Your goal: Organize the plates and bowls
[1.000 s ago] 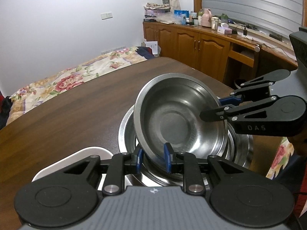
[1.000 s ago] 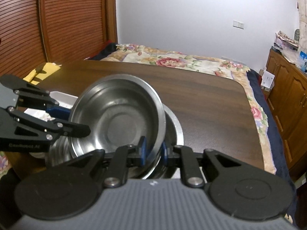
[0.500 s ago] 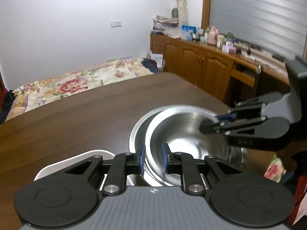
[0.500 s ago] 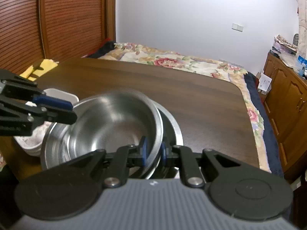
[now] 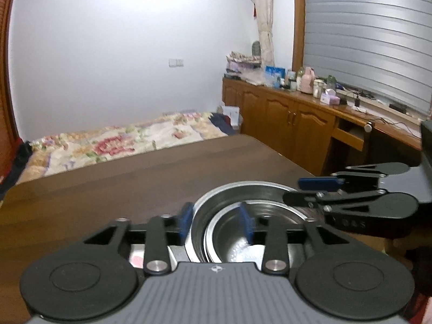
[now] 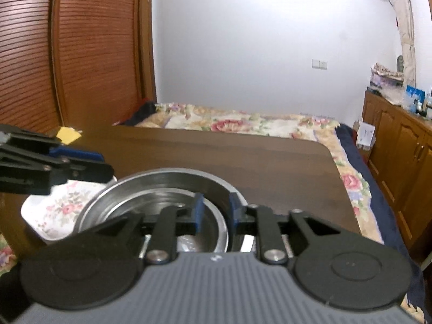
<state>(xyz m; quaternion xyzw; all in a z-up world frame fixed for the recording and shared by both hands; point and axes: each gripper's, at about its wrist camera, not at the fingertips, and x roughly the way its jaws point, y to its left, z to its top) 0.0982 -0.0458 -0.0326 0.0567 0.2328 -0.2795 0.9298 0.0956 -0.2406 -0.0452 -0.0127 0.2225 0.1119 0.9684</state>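
The steel bowl, tilted a second ago, is now nested in the larger bowl on the table; both tongs (left, right) are opening, released.

**Bedroom with a big dark table**

Pretty ordinary room: plain white wall with a light switch on it. A bed with a flowery cover sits right past the table's far edge. Wooden cabinets run along the right side, top cluttered with bottles and boxes, grey blinds above. Brown slatted doors on the left. Light's soft and even.
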